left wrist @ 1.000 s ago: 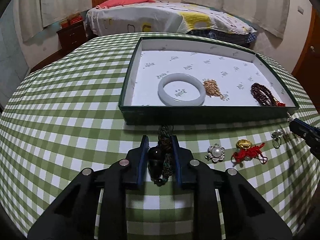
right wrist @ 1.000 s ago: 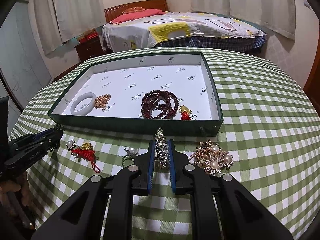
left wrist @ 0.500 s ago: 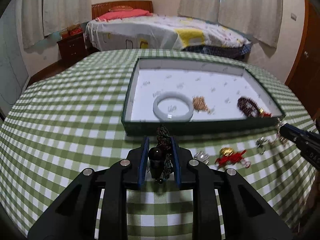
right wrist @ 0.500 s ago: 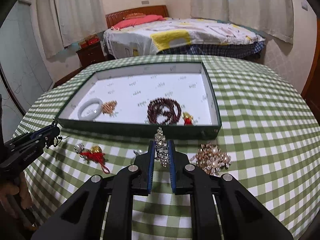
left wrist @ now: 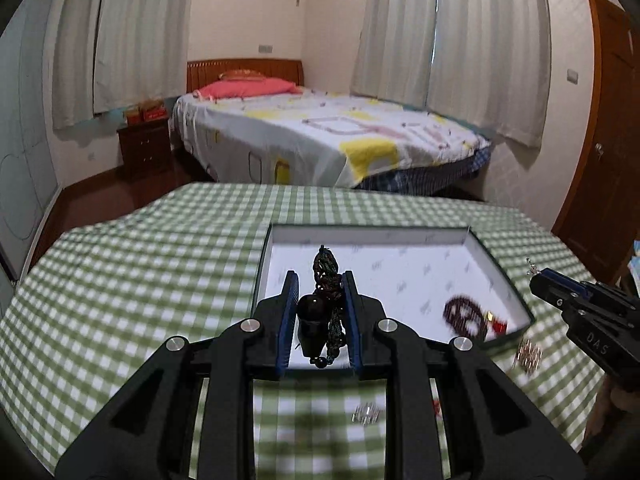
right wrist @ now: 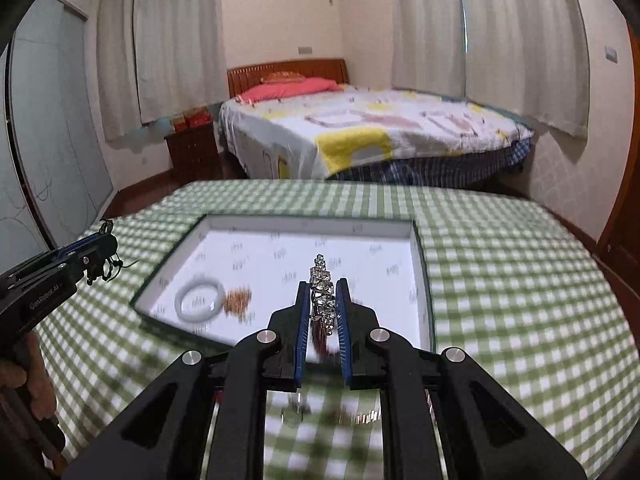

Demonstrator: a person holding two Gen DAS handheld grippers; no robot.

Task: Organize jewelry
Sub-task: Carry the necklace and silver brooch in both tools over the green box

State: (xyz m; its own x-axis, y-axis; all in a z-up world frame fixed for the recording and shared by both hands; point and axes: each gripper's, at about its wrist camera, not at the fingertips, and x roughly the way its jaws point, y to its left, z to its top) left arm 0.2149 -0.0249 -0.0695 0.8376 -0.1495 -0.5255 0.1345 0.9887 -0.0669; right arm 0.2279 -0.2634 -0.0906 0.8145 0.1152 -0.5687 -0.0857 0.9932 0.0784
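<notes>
My left gripper (left wrist: 320, 280) is shut on a dark beaded necklace with a large dark bead (left wrist: 316, 312) and holds it raised over the near left part of the green jewelry box (left wrist: 516, 292). My right gripper (right wrist: 323, 286) is shut on a rhinestone bracelet (right wrist: 323, 280), raised over the box's (right wrist: 168, 280) near edge. In the box lie a pale jade bangle (right wrist: 199, 300), a gold chain (right wrist: 238, 299) and a dark red bead bracelet (left wrist: 464, 314). The left gripper also shows at the left of the right wrist view (right wrist: 98, 250).
The table has a green checked cloth (left wrist: 140, 280). Blurred jewelry pieces lie on it in front of the box (left wrist: 528, 354) (left wrist: 366, 412). The right gripper shows at the right edge of the left wrist view (left wrist: 538, 276). A bed (left wrist: 328, 136) stands behind.
Both grippers have lifted up from the table with their jewelry and moved forward over the box's near edge. The views now tilt up toward the room.
</notes>
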